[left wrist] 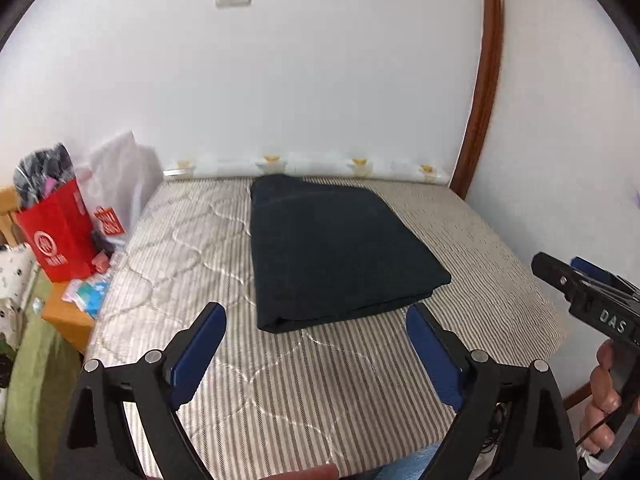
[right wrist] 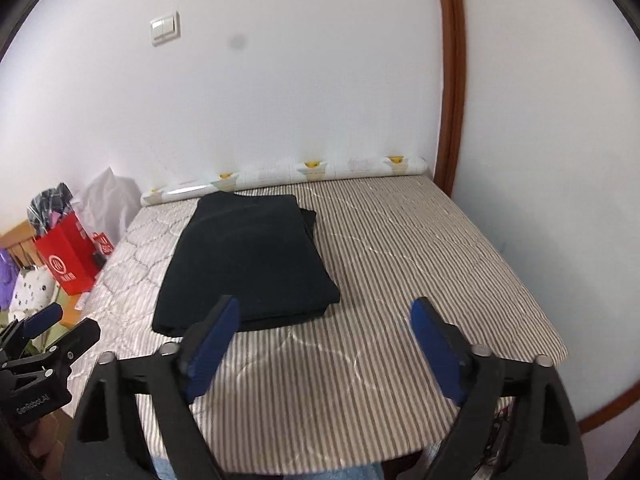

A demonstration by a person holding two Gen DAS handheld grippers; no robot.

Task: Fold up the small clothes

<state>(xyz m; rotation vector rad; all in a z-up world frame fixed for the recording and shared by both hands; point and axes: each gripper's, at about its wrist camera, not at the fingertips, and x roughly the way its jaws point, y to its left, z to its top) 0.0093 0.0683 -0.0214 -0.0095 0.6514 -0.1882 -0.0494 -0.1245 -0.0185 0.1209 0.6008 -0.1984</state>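
A dark folded garment [left wrist: 332, 248] lies flat on the striped mattress [left wrist: 192, 240], in a neat rectangle with layered edges at its near right corner. It also shows in the right wrist view [right wrist: 248, 256], left of centre. My left gripper [left wrist: 316, 316] is open and empty, held above the mattress just in front of the garment's near edge. My right gripper [right wrist: 324, 312] is open and empty, to the right of the garment's near corner. The right gripper's body shows at the right edge of the left wrist view [left wrist: 588, 296].
A red paper bag [left wrist: 60, 232] and white plastic bag [left wrist: 120, 184] stand on a wooden side table [left wrist: 64, 316] left of the mattress. A rolled patterned cloth [right wrist: 280, 176] lies along the wall. A wooden door frame [right wrist: 452, 80] stands at the back right.
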